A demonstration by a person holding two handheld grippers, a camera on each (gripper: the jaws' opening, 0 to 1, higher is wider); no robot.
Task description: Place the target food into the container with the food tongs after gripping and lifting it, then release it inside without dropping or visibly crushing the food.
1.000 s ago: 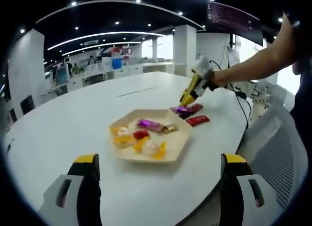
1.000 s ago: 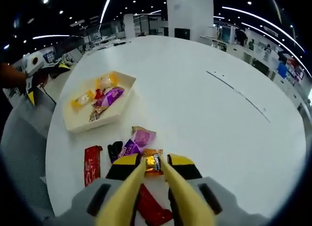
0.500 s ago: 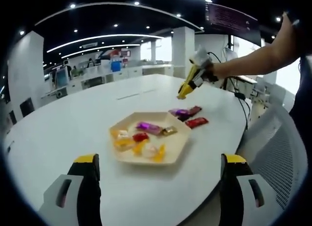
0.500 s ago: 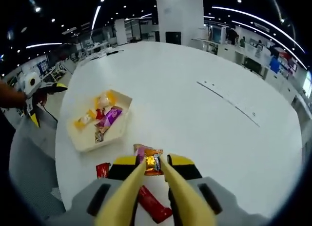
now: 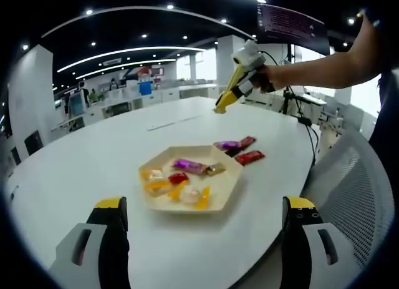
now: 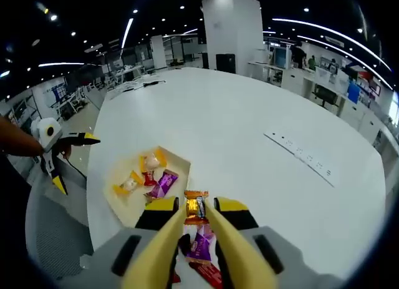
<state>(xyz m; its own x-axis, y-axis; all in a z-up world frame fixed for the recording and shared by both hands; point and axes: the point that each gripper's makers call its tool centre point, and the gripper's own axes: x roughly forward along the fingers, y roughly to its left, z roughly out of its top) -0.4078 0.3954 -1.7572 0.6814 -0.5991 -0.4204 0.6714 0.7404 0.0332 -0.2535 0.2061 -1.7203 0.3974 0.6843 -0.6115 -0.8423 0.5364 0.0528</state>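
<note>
In the right gripper view my right gripper (image 6: 197, 209) holds yellow food tongs shut on an orange wrapped candy (image 6: 196, 207), high above the white table. Below it lies the pale hexagonal tray (image 6: 177, 159) with several wrapped candies inside. The left gripper view shows the same tray (image 5: 229, 175) mid-table, and the right gripper (image 5: 221, 108) up in the air beyond it, held by a person's hand. My left gripper (image 5: 202, 223) stands open at the table's near edge, well short of the tray.
Loose purple (image 5: 227, 145) and red (image 5: 251, 156) candy packs lie on the table (image 5: 93, 164) just past the tray. A mesh chair back (image 5: 355, 195) stands at the right. In the right gripper view a purple pack (image 6: 201, 245) lies under the tongs.
The right gripper has risen from the loose candies with the orange candy in the tongs, climbing well above the table. The left gripper has stayed put.
</note>
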